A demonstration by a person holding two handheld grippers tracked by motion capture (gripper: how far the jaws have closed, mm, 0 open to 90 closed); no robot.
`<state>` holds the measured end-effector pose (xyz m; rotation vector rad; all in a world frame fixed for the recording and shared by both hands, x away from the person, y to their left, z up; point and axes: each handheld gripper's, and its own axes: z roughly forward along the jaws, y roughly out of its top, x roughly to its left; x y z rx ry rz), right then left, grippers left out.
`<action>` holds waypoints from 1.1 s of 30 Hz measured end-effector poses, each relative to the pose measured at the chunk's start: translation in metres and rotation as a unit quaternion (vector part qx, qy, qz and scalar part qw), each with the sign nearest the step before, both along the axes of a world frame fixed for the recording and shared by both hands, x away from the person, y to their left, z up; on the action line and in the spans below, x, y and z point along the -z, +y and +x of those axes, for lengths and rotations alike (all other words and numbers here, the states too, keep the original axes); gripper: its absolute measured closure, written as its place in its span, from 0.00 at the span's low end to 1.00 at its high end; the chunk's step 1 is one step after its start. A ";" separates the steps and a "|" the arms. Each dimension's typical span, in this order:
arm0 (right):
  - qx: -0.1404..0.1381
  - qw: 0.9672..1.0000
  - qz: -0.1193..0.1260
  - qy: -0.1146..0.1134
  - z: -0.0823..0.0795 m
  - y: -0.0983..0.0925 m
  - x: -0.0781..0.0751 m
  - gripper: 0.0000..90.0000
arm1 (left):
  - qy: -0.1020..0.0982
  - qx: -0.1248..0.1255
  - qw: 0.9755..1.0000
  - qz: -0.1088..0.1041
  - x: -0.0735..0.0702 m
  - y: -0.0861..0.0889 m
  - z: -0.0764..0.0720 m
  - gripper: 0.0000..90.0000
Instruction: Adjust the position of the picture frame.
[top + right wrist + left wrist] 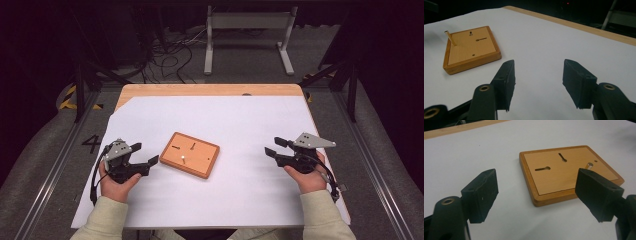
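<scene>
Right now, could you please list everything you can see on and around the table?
wooden board: one, orange-brown, middle of the sheet, nearer the left claw; two keyhole slots and a small hole in its top
peg: one, pale metal, standing in the board
white sheet: one, covering most of the table
table: one, light wood, edge showing at the far side
metal stand: one, grey, on the floor beyond the table
cables: several, dark, on the floor behind
left claw: one, black, open, empty, beside the board
right claw: one, black, open, empty, over bare sheet

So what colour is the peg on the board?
Pale brass-gold peg, clearest in the right gripper view.
</scene>
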<state>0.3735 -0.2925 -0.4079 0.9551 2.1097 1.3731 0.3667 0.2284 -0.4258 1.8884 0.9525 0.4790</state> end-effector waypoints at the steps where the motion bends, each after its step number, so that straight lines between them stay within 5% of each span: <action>1: 0.000 1.000 0.000 0.000 0.000 0.000 -0.001 0.50 | 0.002 -0.002 1.000 0.002 -0.001 0.000 0.000 0.22; 7: -0.010 1.000 -0.004 0.003 -0.003 0.001 -0.005 0.56 | 0.007 -0.002 1.000 -0.002 -0.007 0.003 0.004 0.25; 18: -0.003 1.000 -0.004 -0.016 -0.006 -0.004 -0.007 0.51 | 0.009 -0.007 1.000 -0.004 -0.009 0.001 0.009 0.27; 20: 0.000 1.000 -0.007 -0.015 -0.006 -0.005 -0.006 0.51 | 0.019 -0.008 1.000 -0.008 -0.009 0.001 0.014 0.34; 23: 0.001 1.000 -0.011 -0.012 -0.009 -0.008 -0.008 0.53 | 0.040 -0.010 0.999 -0.007 -0.008 -0.001 0.025 0.61; 31: 0.014 1.000 -0.017 0.004 -0.018 -0.015 -0.011 0.57 | 0.082 -0.021 0.996 0.005 -0.001 -0.004 0.048 0.98; 33: 0.017 1.000 -0.020 0.005 -0.020 -0.017 -0.011 0.57 | 0.095 -0.021 0.995 0.005 0.003 -0.005 0.053 1.00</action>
